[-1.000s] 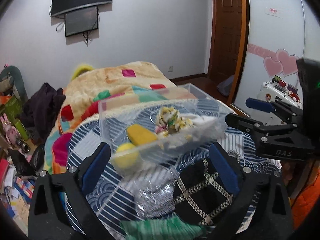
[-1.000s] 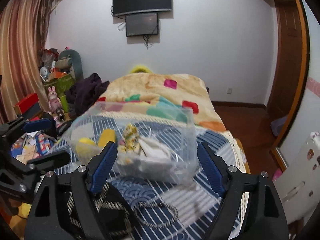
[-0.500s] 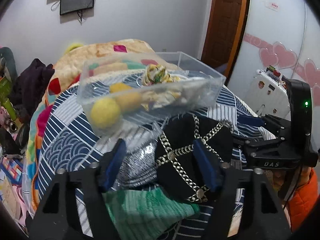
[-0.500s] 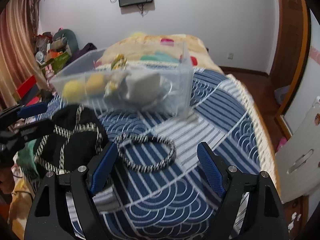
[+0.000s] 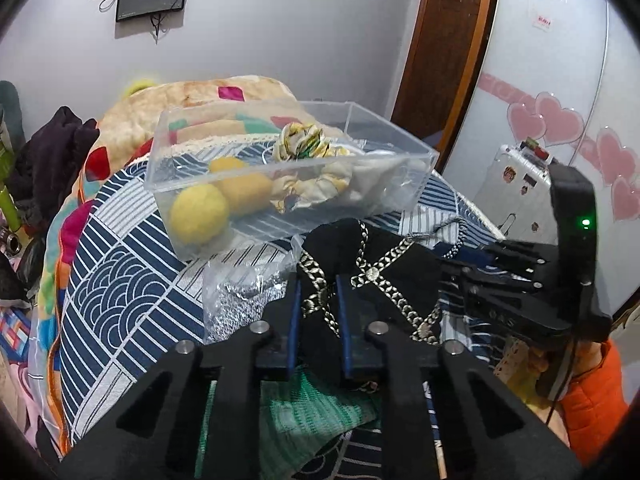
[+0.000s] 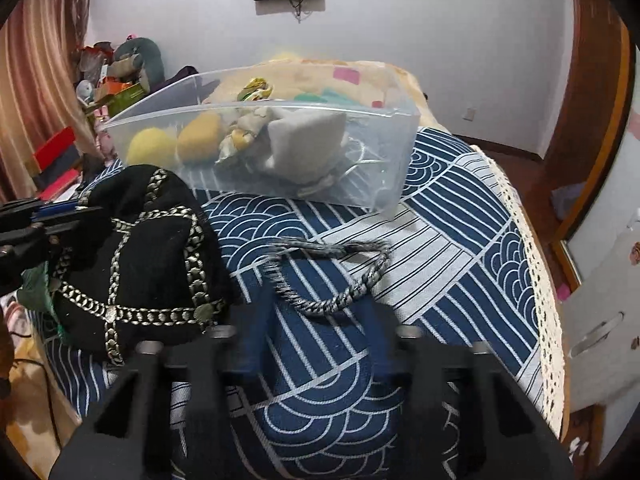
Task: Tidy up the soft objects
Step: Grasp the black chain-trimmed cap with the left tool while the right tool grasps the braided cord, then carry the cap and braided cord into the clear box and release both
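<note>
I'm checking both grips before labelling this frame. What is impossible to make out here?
- Right wrist view: right gripper fingertips are motion-blurred, so contact with the grey twisted cord loop is unclear.
- Left wrist view: green knitted cloth is mostly hidden under the left gripper.
- Both views: white items in the clear plastic box blur behind its wall.

Your right tool (image 6: 316, 322) is coming out motion-blurred, so you can't tell if it's pinching the braided loop (image 6: 332, 276) or just bedspread. Your left tool's (image 5: 316, 300) body is covering most of the green cloth (image 5: 316, 416), and the silver bag (image 5: 244, 300) is half hiding behind it.
</note>
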The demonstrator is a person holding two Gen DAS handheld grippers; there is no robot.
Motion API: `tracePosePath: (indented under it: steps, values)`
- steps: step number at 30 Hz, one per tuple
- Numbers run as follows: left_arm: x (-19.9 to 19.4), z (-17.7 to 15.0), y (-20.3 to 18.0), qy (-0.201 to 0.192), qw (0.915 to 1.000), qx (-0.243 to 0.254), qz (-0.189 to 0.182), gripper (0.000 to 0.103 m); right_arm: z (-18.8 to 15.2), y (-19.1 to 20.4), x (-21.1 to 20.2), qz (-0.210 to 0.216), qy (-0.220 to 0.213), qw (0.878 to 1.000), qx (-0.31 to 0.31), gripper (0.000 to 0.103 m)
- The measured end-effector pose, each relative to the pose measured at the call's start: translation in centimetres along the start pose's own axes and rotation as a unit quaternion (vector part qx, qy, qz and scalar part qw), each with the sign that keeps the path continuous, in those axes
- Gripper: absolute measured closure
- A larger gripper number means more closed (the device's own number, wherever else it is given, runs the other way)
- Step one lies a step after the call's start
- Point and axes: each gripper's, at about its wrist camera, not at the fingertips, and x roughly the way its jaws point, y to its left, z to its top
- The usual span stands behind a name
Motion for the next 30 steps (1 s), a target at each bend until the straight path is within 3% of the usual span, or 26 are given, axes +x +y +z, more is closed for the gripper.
tracePosePath:
  steps: [2,16,30]
  values:
    - [-0.7,0.3,-0.1,-0.011,0.9999,0.001,-0.002,0.09,0.2,-0.5,-0.2,0.005,-0.003,1.0,0.01,0.094]
    - [-4.0,4.1,0.6,-0.077,0.997,-0.009,0.001,0.092,0.8,-0.7,-2.3,-0.003,-0.05,0.999,0.0,0.094]
    - [-4.7,9.8,1.9,-0.144,0.9883,-0.011,0.05,0.092,6.9,0.0,-4.3,-0.008,-0.139,0.99,-0.024,0.094]
